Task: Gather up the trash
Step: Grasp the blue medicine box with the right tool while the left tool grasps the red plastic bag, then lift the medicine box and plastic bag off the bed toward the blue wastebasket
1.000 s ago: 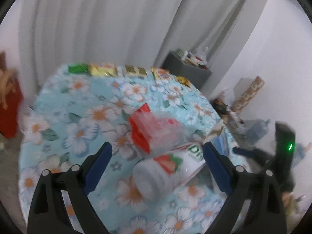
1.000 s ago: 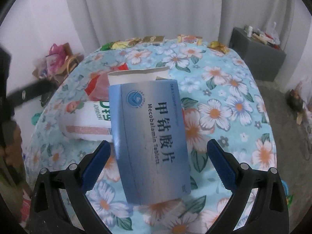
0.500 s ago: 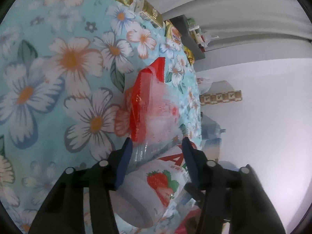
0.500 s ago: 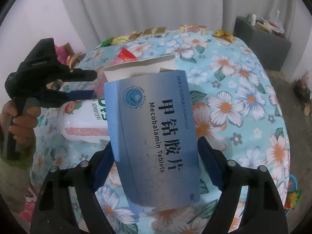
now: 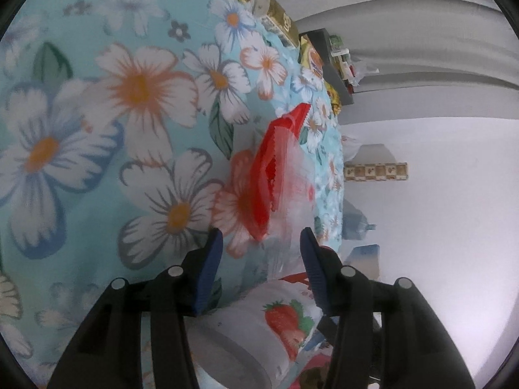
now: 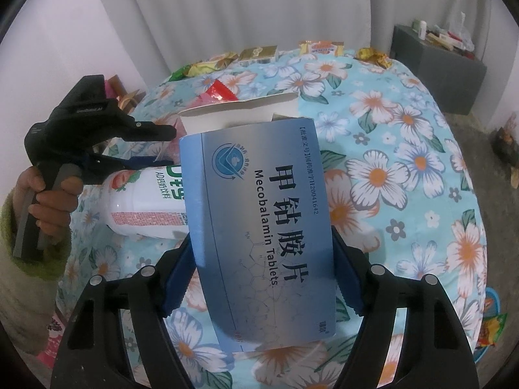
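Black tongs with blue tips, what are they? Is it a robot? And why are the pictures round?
No robot: a person holds them; you can see one hand on a handle. A tiny camera on each pair looks along its fingers, which makes round pictures. One picture comes from the left tongs, one from the right tongs. The table wears a light-blue flowery tablecloth. The right tongs are closing on a blue cardboard tablet box between them. A clear plastic wrapper with a red edge lies between the left tongs; I cannot tell if it is pinched. A white plastic bottle with a strawberry picture lies beside the box.
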{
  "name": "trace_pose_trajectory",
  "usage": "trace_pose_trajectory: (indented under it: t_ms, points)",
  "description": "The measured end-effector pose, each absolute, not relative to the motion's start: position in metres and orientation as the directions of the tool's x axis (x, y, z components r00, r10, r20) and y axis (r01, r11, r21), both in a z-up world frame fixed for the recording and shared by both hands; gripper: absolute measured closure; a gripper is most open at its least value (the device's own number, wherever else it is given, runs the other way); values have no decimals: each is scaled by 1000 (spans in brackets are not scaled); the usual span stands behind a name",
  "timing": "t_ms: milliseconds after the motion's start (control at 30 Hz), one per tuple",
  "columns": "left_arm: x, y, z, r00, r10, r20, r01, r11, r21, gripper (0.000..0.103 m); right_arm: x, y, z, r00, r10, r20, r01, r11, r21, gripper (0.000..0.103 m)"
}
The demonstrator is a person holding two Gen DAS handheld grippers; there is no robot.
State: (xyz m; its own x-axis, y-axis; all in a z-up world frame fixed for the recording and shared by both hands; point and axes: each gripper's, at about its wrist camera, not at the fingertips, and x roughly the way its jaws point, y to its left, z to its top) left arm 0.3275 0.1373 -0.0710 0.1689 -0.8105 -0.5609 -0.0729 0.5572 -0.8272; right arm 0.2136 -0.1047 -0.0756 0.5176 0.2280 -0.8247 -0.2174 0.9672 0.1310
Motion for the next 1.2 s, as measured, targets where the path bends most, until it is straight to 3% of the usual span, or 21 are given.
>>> trace_pose_trajectory:
  t_ms: [67, 267, 367, 867, 1200]
  points:
    - [328, 135, -71, 165, -824, -543, -67, 539, -839, 56, 213, -105, -76, 519, 228, -824, -217, 967, 131, 32]
    - [324, 124, -64, 163, -783, -600, 1, 608, -794, 84, 213, -105, -76, 521, 228, -823, -217, 967, 131, 32]
    - [323, 119, -60, 170, -761, -626, 36, 640, -768, 92, 213, -105, -76, 523, 229, -821, -217, 967, 132, 32]
    - [291, 120, -7, 335, -640, -691, 215, 766, -605, 93, 212, -103, -75, 534, 219, -816, -209, 970, 124, 33]
    - [260, 111, 30, 459, -570, -682, 326, 822, -467, 93, 202, -106, -68, 558, 222, -800, -197, 971, 133, 34]
